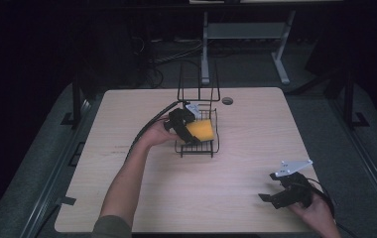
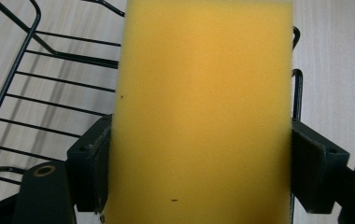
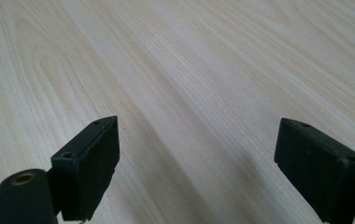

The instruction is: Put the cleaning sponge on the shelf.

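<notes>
A yellow sponge (image 1: 202, 130) is held over the black wire rack (image 1: 205, 148) near the table's middle. My left gripper (image 1: 189, 131) is shut on the sponge (image 2: 203, 112), its two jaws pressing the long sides. Below the sponge I see the wire rack (image 2: 35, 88) and its bars. My right gripper (image 1: 271, 196) rests near the table's front right edge, held in a hand. In the right gripper view the right gripper (image 3: 196, 154) stands open, with bare wood between the jaws.
The light wooden table (image 1: 127, 183) has a cable hole (image 1: 227, 100) at the back. The rack's tall wire handle (image 1: 198, 82) rises behind the sponge. A cable (image 1: 147, 129) trails from my left gripper. Desk legs (image 1: 205, 49) stand beyond the table.
</notes>
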### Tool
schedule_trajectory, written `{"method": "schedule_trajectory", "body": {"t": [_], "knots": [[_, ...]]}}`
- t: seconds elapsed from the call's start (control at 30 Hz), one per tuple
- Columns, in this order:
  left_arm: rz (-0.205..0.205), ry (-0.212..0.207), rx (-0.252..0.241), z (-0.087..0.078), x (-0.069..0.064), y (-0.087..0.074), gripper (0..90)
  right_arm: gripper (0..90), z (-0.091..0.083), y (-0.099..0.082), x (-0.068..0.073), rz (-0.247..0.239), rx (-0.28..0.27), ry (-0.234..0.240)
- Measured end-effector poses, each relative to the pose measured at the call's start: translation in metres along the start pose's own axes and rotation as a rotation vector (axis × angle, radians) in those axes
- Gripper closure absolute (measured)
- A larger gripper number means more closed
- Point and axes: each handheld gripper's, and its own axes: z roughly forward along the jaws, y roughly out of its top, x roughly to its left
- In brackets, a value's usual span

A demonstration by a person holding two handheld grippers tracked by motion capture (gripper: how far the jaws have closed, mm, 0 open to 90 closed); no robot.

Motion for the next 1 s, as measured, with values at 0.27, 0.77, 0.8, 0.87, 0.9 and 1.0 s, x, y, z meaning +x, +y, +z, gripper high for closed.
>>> {"method": "schedule_trajectory", "body": {"t": [0.27, 0.77, 0.8, 0.87, 0.9, 1.0], "knots": [[0.014, -0.014, 0.007, -0.0014, 0.0026, 0.0065, 21.0, 13.9, 0.0008, 0.0008, 0.0004, 0.004, 0.000, 0.000], [0.014, -0.021, 0.026, 0.0040, 0.0056, 0.0061, 20.7, 13.7, 0.0009, 0.0017, 0.0024, -0.009, -0.003, 0.000], [0.015, -0.019, 0.027, 0.0047, 0.0053, 0.0059, 20.7, 13.7, 0.0009, 0.0017, 0.0025, -0.009, -0.004, 0.001], [0.016, -0.013, 0.024, 0.0055, 0.0047, 0.0058, 20.7, 13.7, 0.0011, 0.0017, 0.0025, -0.008, -0.002, 0.001], [0.017, -0.013, 0.023, 0.0058, 0.0047, 0.0058, 20.7, 13.7, 0.0013, 0.0018, 0.0024, -0.008, -0.001, 0.002], [0.017, -0.022, 0.029, 0.0078, 0.0055, 0.0051, 20.6, 13.7, 0.0016, 0.0021, 0.0025, -0.010, 0.003, 0.001]]}}
